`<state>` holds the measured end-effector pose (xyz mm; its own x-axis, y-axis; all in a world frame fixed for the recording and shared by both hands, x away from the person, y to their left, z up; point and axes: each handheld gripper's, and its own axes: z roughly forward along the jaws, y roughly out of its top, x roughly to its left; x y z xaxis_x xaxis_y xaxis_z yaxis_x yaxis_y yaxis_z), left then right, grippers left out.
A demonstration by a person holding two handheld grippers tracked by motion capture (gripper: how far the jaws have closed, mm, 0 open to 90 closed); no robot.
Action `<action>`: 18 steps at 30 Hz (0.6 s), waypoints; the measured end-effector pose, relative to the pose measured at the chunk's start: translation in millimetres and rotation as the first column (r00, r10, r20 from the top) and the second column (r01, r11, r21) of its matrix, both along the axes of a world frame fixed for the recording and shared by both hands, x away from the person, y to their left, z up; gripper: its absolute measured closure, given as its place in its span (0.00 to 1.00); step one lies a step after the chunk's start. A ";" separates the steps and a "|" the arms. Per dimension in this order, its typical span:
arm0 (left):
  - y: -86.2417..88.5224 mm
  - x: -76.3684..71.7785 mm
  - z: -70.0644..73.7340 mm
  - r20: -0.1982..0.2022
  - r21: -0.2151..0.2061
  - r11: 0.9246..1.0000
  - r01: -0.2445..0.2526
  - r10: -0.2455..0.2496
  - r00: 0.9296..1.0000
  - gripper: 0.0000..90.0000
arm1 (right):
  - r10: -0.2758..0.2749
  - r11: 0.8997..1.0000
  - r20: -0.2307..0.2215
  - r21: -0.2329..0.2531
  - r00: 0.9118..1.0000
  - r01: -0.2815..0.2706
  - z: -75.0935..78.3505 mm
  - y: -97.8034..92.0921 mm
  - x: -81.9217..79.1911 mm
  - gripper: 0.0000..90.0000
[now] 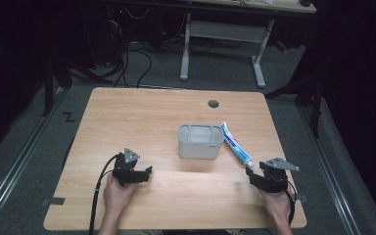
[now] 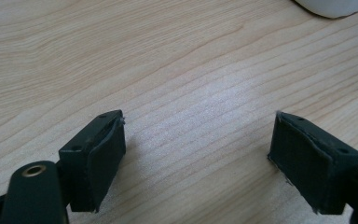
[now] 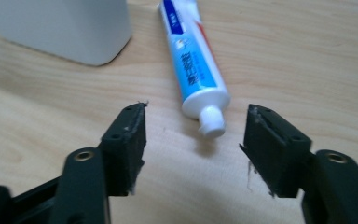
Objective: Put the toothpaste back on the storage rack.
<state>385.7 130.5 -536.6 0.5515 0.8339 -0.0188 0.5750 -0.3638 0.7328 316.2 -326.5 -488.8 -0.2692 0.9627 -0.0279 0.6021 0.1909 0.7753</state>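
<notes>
- A dim room with cables on the floor surrounds a light wooden table (image 1: pixel 142 117), a second desk standing behind it.
- A grey open-topped bin (image 1: pixel 200 141) sits mid-table; the toothpaste tube (image 3: pixel 193 65) lies flat just beside its right wall, cap toward the person.
- The right gripper (image 3: pixel 191 135) — jaws apart — faces the cap; a grip on that small round cap could slip off, and the bin crowds the tube's left side.
- The left gripper (image 2: pixel 198 149), jaws apart, waits over bare wood.

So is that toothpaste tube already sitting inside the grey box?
No, the toothpaste tube lies flat on the table beside the grey box, with its cap pointing toward the right tool.
</notes>
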 end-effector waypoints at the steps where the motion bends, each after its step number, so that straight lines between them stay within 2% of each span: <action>1: 0.0 0.0 0.0 0.000 0.000 1.000 0.000 0.000 1.000 0.21 | 0.001 1.000 0.005 0.002 1.000 -0.001 1.6 1.2 2.3 0.42; 9: 0.1 0.0 0.0 0.001 0.000 1.000 -0.001 0.001 1.000 0.21 | 0.046 0.999 -0.017 -0.008 0.999 -0.047 9.1 8.3 21.5 0.44; 13: 0.1 0.0 0.0 0.001 0.000 1.000 -0.001 0.001 1.000 0.21 | 0.056 0.998 -0.012 -0.007 0.998 -0.057 12.2 8.3 26.0 0.46; 14: 0.1 0.0 0.0 0.001 0.000 1.000 -0.001 0.001 1.000 0.21 | 0.061 0.998 -0.014 -0.004 0.998 -0.061 12.5 8.3 27.7 0.47; 15: 0.1 0.0 0.0 0.001 0.000 1.000 -0.002 0.002 1.000 0.21 | 0.078 0.997 -0.023 0.004 0.997 -0.078 12.0 8.4 31.5 0.52; 18: 0.1 0.0 0.0 0.001 0.000 1.000 -0.003 0.003 1.000 0.21 | 0.094 0.996 -0.029 0.009 0.995 -0.093 12.1 9.7 36.3 0.55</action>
